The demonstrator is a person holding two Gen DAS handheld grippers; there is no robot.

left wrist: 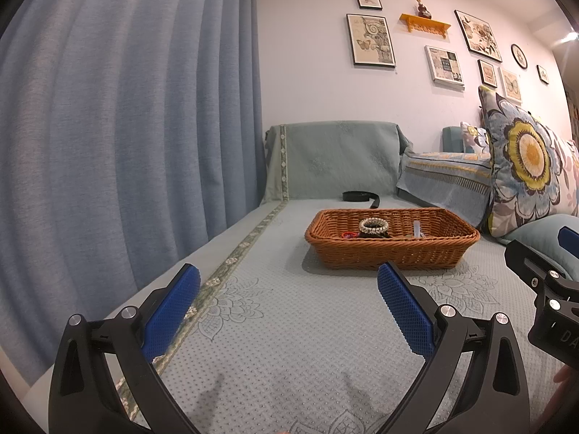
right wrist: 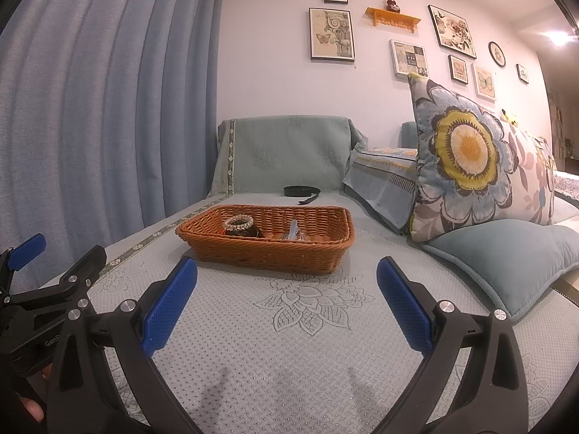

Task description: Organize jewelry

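A wicker basket [right wrist: 266, 242] holding a beaded bracelet [right wrist: 238, 222] is being supported by a pale green quilted sofa cover [right wrist: 289, 343], with a blue curtain [left wrist: 126, 144] and framed pictures [right wrist: 332, 34] seen behind. The left gripper [left wrist: 289, 311] and right gripper [right wrist: 287, 303] are being held low over the cover, jaws wide apart and empty. A floral cushion [right wrist: 470, 159] is being propped at the right.

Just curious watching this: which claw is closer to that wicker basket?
Hard to call, perhaps the right. The right claw faces the wicker basket nearly straight on; the left claw sits short of it, off to its left. Both open.
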